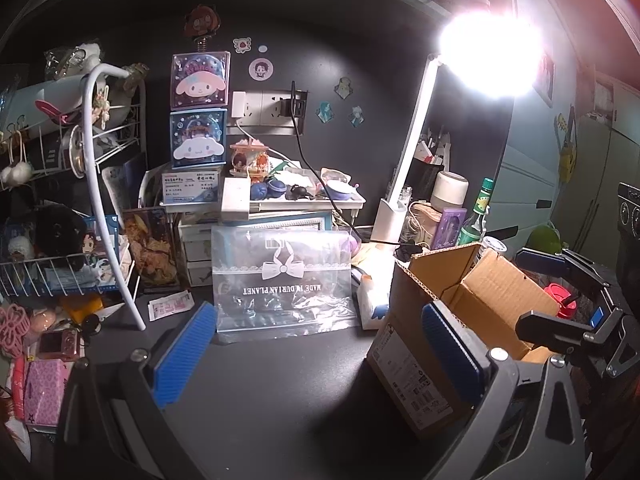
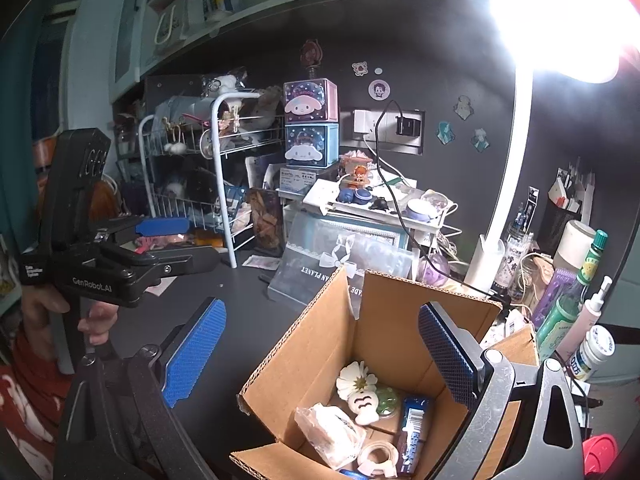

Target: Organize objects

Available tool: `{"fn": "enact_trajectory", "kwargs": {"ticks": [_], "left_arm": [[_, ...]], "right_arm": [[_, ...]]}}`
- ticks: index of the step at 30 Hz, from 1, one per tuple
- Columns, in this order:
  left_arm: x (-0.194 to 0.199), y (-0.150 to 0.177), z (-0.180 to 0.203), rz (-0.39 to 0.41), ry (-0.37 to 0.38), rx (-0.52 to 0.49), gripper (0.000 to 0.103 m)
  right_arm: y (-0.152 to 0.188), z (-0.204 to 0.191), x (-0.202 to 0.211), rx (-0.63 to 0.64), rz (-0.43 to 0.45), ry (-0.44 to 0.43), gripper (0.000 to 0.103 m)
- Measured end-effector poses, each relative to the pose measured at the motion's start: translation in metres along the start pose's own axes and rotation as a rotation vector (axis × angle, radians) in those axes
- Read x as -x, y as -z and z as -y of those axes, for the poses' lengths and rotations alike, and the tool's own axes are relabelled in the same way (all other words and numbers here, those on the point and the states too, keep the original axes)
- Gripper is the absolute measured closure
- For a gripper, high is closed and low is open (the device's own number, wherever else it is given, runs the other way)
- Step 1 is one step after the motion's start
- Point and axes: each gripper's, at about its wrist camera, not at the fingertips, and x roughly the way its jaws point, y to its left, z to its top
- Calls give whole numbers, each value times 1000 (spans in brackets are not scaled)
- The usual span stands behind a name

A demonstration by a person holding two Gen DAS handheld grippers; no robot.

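Note:
An open cardboard box (image 2: pixel 320 344) stands on the dark desk (image 2: pixel 180 304); it also shows at the right of the left wrist view (image 1: pixel 432 284). Inside lie a white flower (image 2: pixel 356 378), a wrapped packet (image 2: pixel 328 432), a blue stick pack (image 2: pixel 412 432) and a tape roll (image 2: pixel 378 458). My right gripper (image 2: pixel 320 356) is open and empty, hovering over the box's left wall. My left gripper (image 1: pixel 320 352) is open and empty above the desk, left of the box; it shows in the right wrist view (image 2: pixel 164 236) too.
A clear pouch with a bow print (image 1: pixel 284 280) leans on small drawers behind. A white wire rack (image 1: pixel 92 200) stands left, a lit desk lamp (image 1: pixel 404 160) and bottles (image 2: pixel 576 292) right. A pink camera (image 1: pixel 56 342) lies at the left edge.

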Motion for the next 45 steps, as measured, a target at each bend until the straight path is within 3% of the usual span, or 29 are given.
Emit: {"fn": "enact_trajectory", "kwargs": {"ticks": [45], "left_arm": [[-10, 2, -4, -20, -6, 7, 1]], "right_arm": [[2, 0, -1, -48, -3, -21, 6]]}}
